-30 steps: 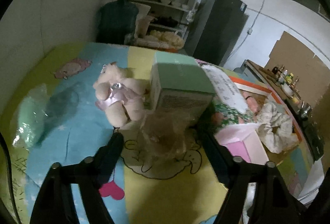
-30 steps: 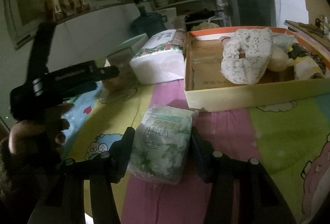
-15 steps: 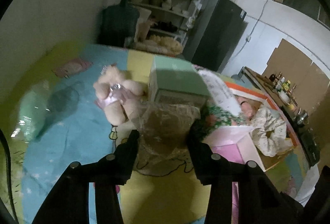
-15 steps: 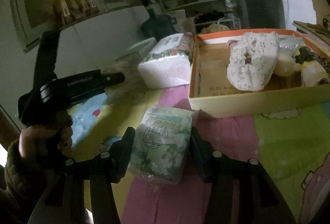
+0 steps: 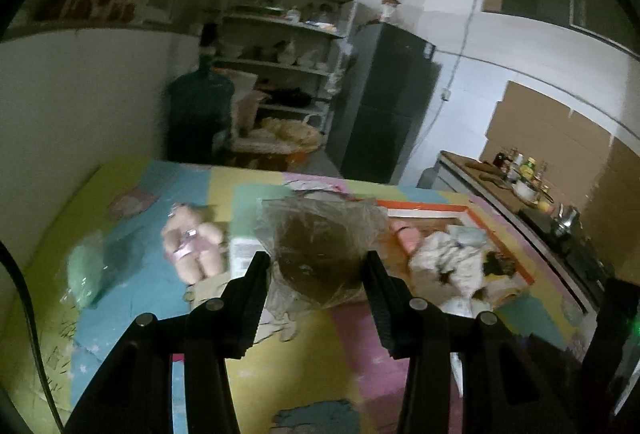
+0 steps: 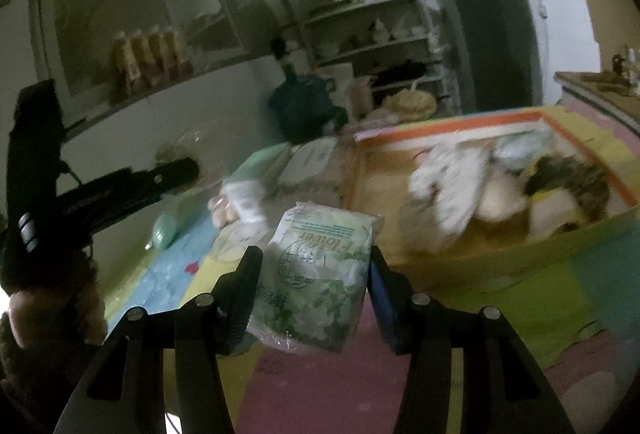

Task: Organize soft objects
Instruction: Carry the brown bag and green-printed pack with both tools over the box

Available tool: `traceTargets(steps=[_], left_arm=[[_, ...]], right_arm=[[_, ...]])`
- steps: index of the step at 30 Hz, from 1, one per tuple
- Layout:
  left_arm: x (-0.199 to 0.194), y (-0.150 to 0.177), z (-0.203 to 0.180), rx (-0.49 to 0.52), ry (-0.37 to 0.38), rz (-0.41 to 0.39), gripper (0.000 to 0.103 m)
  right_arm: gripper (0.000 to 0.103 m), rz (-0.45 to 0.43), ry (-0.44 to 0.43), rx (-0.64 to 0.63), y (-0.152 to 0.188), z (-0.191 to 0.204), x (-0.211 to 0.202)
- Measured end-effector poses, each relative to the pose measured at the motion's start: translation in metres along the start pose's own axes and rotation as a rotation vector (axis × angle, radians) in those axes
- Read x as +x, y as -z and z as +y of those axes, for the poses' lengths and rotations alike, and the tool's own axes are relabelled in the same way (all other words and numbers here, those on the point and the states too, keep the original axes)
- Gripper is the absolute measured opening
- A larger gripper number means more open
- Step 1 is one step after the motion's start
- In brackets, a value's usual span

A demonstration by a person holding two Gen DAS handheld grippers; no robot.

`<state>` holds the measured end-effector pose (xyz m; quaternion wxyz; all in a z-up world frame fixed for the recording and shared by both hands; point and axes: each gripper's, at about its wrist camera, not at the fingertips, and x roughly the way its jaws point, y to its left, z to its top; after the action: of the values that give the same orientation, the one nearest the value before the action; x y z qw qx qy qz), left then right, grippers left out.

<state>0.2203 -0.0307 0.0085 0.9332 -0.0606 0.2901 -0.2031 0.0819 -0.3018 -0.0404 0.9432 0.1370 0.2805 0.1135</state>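
Step in hand: carrying 2 soft items toward the box (image 6: 472, 254). Left gripper (image 5: 316, 270): jaws closed on a clear bag (image 5: 320, 246) with something brown inside, contents hard to tell through blur, held above the surface (image 5: 304, 362). Right gripper (image 6: 312, 274): jaws clamped on a tissue pack (image 6: 316, 274), also lifted. Box lies ahead, already holding soft things. Next: bring both over its rim, then release. Plush toy (image 5: 192, 246) remains outside.

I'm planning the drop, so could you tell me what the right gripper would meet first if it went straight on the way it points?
Probably the near wall of the orange-rimmed box, though depth is unclear; the right gripper holds a tissue pack.
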Motion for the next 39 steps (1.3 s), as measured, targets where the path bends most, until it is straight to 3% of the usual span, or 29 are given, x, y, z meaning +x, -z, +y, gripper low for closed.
traceTargets(steps=[15,28,39], left_arm=[[0.031,-0.013,-0.084,0.101,0.099,0.022,0.047],[0.074,-0.021,-0.137,0.150,0.155,0.060,0.047],[0.119,-0.027,-0.169,0.199,0.135,0.093,0.047]], right_arm=[[0.053,-0.126,0.148,0.051,-0.034,-0.078,-0.052],[0.053,-0.133,0.208,0.052,-0.050,-0.120,-0.059],[0.053,-0.115,0.261,0.029,-0.069,-0.157,-0.053]])
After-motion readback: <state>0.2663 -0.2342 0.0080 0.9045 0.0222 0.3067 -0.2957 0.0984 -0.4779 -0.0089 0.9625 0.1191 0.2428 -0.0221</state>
